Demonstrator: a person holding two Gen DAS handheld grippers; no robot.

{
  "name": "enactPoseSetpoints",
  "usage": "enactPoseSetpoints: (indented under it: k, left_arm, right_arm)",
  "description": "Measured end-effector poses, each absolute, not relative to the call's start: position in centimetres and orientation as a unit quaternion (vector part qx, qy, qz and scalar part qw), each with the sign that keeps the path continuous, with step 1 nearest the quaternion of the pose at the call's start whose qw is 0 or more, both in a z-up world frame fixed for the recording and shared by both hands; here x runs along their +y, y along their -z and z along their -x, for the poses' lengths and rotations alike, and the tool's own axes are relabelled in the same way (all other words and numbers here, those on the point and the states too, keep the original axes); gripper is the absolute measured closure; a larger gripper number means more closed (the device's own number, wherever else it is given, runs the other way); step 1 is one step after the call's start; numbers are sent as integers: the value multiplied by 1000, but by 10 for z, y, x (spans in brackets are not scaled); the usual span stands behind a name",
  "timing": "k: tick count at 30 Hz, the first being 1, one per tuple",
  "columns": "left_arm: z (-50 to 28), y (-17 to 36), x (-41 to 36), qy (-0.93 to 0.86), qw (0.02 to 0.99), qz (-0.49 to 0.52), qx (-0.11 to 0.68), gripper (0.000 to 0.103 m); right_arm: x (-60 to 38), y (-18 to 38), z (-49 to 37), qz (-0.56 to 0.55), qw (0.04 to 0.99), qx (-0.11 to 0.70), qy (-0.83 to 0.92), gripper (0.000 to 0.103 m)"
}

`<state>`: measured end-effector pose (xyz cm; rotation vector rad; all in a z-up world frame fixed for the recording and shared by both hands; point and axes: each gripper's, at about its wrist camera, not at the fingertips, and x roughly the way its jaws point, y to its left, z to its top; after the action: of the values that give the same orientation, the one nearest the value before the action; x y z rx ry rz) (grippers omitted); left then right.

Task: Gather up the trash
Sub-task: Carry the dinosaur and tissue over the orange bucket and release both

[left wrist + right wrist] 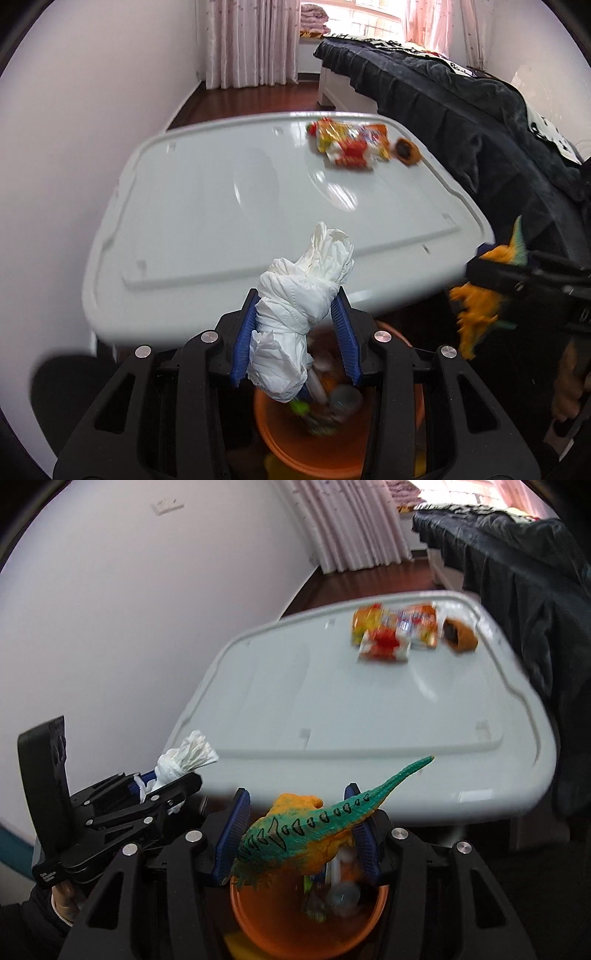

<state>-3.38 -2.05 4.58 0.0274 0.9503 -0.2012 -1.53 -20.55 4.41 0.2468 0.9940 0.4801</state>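
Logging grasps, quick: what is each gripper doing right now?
Left gripper: closed on the crumpled white tissue.
Right gripper: closed on the toy dinosaur.

A bed draped in a dark, rumpled quilt stood just beside the pale bench's right edge. Pink-white pleated curtains hung at the far wall, above a strip of dark reddish wooden floor. A white wall carried a white switch plate.
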Motion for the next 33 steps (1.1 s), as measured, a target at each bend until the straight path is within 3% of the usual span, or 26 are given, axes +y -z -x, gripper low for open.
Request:
enactPoseSetpoints:
  k: [12, 21, 23, 24, 26, 28, 33]
  left_arm:
    - [66, 10, -29, 91, 845, -3, 527, 64]
    - [59, 32, -24, 86, 820, 15, 566, 64]
    - [58, 35, -23, 84, 817, 16, 570, 60]
    - [58, 35, -22, 83, 816, 16, 572, 58]
    - [57, 35, -21, 79, 815, 18, 574, 45]
    - [56, 34, -18, 76, 816, 20, 573, 39]
    - [56, 32, -16, 76, 818, 23, 570, 38]
  right_arm:
    - [-176, 31, 62, -91, 785, 568, -229, 50]
    - [-174, 49, 53, -93, 766, 594, -227, 50]
    - [-173, 52, 50, -97, 763, 599, -224, 50]
    - [-173, 53, 50, -99, 762, 599, -223, 44]
    - [-175, 51, 53, -102, 764, 598, -219, 39]
    - [-177, 50, 53, -106, 765, 597, -218, 39]
    - [-180, 48, 54, -115, 768, 592, -215, 39]
